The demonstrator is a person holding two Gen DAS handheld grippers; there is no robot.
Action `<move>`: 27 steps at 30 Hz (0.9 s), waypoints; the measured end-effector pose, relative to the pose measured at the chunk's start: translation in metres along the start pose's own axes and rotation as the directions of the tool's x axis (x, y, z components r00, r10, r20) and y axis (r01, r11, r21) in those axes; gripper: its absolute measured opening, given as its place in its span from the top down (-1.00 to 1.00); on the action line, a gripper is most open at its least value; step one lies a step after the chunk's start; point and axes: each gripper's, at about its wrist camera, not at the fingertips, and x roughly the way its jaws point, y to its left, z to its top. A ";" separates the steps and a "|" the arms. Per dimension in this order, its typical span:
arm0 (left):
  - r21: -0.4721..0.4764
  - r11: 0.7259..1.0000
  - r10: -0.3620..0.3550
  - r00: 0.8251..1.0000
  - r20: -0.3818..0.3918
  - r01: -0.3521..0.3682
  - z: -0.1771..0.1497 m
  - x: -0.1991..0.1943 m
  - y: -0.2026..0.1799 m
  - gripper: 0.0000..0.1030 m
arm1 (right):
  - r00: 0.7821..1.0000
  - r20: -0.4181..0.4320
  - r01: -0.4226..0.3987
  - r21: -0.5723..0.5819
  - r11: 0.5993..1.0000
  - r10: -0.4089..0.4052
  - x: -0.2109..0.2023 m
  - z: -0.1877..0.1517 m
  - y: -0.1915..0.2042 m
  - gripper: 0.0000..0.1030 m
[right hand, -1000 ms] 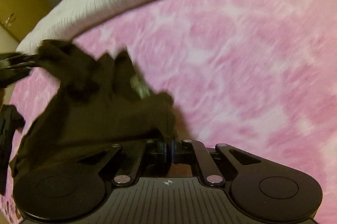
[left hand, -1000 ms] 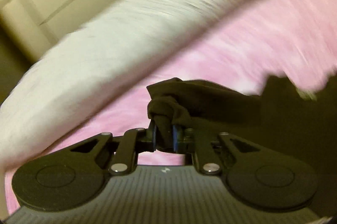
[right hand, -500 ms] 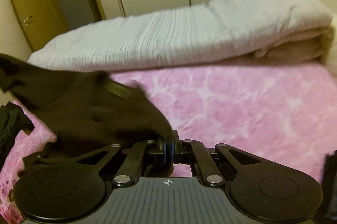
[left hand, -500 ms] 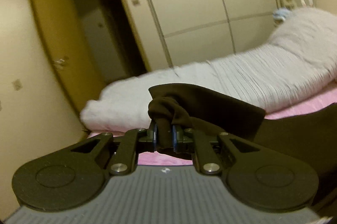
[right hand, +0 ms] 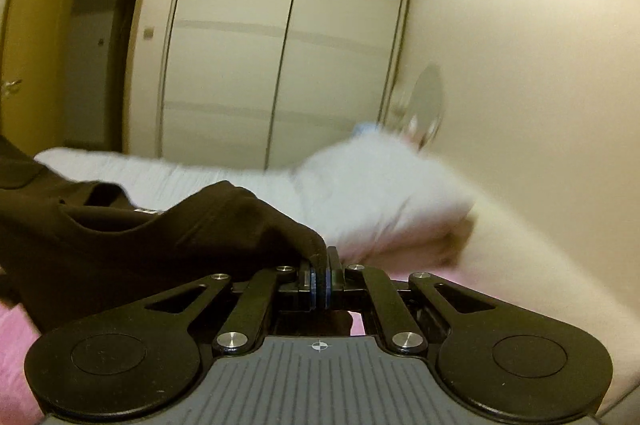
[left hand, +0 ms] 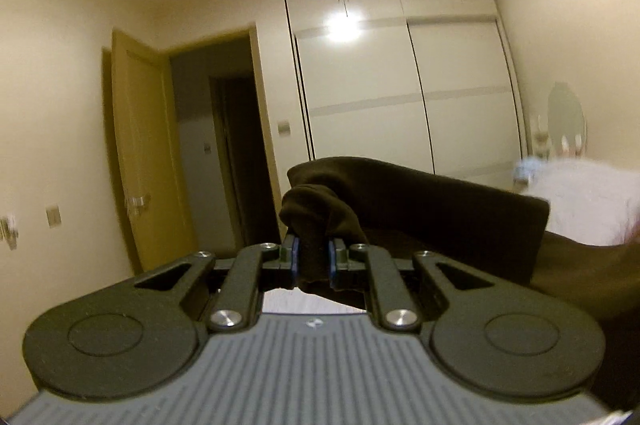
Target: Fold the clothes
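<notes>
Clamped on a bunched wad of dark brown cloth, the left gripper [left hand: 313,261] points about level toward the white wardrobe [left hand: 400,73], its blue pads pressed against the fabric from both sides. From that pinch the brown garment [left hand: 420,209] runs off to the right of the gripper as a taut band, its upper edge nearly straight, then drops out of the lower right of the left wrist view. The right gripper [right hand: 320,279] is closed down on a thinner edge of the same garment [right hand: 160,241], which spreads away to its left and sags in a dip between the two grips. So the garment hangs in the air between the two grippers, its long axis running from one to the other, roughly parallel to the wardrobe front, with each hand holding its own end. Beneath and beyond, on the wardrobe side, lies a blurred white folded duvet [right hand: 360,193] on a pink bedspread [right hand: 16,353]. Judging by this, the garment is being spread out before it is laid flat on the bed for folding.
</notes>
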 end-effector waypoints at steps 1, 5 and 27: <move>-0.007 1.000 0.000 1.000 0.014 0.000 0.008 0.002 0.000 0.78 | 0.999 0.041 0.025 -0.016 1.000 -0.024 -0.011 0.015 0.001 0.96; -0.007 1.000 0.006 1.000 0.025 -0.006 0.029 0.024 -0.015 0.78 | 0.984 0.165 0.087 -0.078 0.993 -0.073 -0.018 0.064 0.003 0.96; 0.078 0.995 0.026 0.607 -0.794 0.060 -0.345 0.251 -0.285 0.25 | 0.758 -0.603 -0.385 -0.105 0.917 0.249 0.495 -0.233 0.061 -0.29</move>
